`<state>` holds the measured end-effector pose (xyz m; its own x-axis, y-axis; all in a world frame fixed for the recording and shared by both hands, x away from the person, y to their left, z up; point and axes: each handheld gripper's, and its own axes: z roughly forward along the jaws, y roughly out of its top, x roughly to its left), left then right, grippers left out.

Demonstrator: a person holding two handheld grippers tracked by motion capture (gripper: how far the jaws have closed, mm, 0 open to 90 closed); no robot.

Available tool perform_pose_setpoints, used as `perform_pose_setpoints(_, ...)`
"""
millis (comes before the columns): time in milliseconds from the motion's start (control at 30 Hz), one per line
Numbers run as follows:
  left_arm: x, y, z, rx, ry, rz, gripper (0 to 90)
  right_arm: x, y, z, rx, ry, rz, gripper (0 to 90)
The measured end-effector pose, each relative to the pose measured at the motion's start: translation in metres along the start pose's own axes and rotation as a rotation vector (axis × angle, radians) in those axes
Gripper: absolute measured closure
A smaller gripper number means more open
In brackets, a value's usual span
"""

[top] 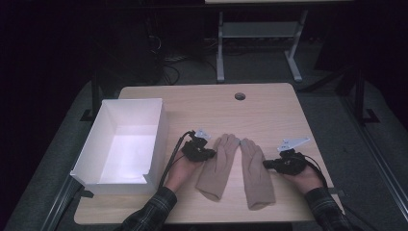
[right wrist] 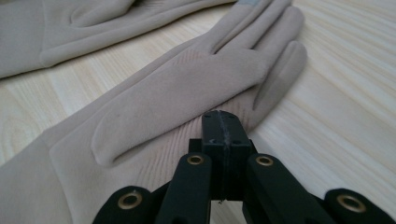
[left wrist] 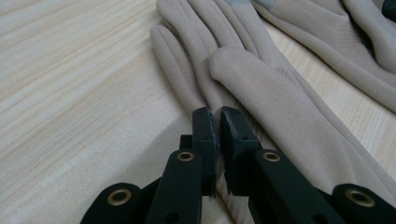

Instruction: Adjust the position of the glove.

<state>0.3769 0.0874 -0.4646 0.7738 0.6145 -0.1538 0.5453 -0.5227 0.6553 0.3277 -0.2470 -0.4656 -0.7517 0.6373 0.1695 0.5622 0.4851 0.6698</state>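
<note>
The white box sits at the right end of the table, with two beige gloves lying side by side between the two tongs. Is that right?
Not quite. The white box sits at the left end of the table, not the right, as the high view shows. The rest holds: the two beige gloves lie side by side between the left tongs and the right tongs.

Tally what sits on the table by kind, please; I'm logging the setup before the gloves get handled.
Beige gloves: 2, the left glove and the right glove, lying flat side by side.
White box: 1, the open box at the table's left.
Total: 3
</note>
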Motion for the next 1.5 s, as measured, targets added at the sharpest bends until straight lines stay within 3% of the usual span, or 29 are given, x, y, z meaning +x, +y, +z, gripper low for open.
perform_pose_setpoints(133,0.000,-0.001,0.000,-0.009,-0.041,-0.038,85.2,0.005,0.003,0.003,0.002,0.013,-0.012,90.0)
perform_pose_setpoints(200,-0.002,-0.002,-0.002,-0.013,-0.084,-0.053,86.7,0.006,0.003,0.004,0.001,0.019,-0.026,90.0)
perform_pose_setpoints(400,-0.009,-0.001,-0.002,-0.014,-0.111,-0.040,87.2,0.013,0.005,0.007,0.007,0.041,-0.038,90.0)
perform_pose_setpoints(600,-0.011,0.006,-0.012,-0.048,-0.158,-0.047,87.5,0.016,0.007,0.009,0.003,0.052,-0.052,90.0)
perform_pose_setpoints(700,-0.015,0.012,-0.018,-0.078,-0.196,-0.054,87.5,0.016,0.008,0.009,-0.001,0.055,-0.054,90.0)
perform_pose_setpoints(900,-0.021,0.026,-0.024,-0.089,-0.258,-0.051,87.5,0.021,0.014,0.016,-0.004,0.068,-0.052,90.0)
perform_pose_setpoints(1200,-0.030,0.040,-0.022,-0.099,-0.299,-0.040,87.5,0.031,0.026,0.031,-0.006,0.083,-0.082,90.0)
perform_pose_setpoints(1500,-0.041,0.048,-0.004,-0.079,-0.319,-0.035,87.5,0.039,0.033,0.040,-0.010,0.101,-0.089,90.0)
